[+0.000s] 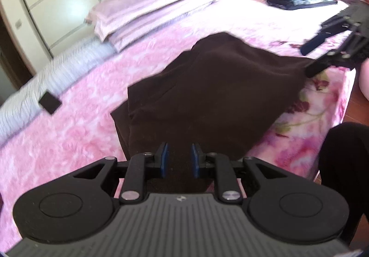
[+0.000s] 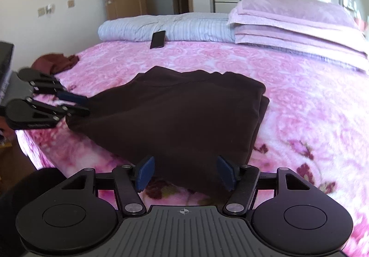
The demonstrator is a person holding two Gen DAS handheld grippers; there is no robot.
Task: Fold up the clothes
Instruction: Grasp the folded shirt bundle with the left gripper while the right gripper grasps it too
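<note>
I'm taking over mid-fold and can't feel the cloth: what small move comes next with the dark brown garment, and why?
Probably close both before lifting. The left gripper and right gripper each have open jaws at opposite ends of the dark brown garment, which lies partly folded on the pink blanket. Neither visibly pinches cloth, so lifting now would likely leave it behind.

The folded garment (image 2: 175,109) is lying mid-bed (image 2: 299,118), a hand-held gripper (image 2: 184,172) sitting at each end. Behind it, a phone (image 2: 158,39) is leaning on the rolled quilt (image 2: 161,27), folded blankets (image 2: 295,24) stacking up beside it.
</note>
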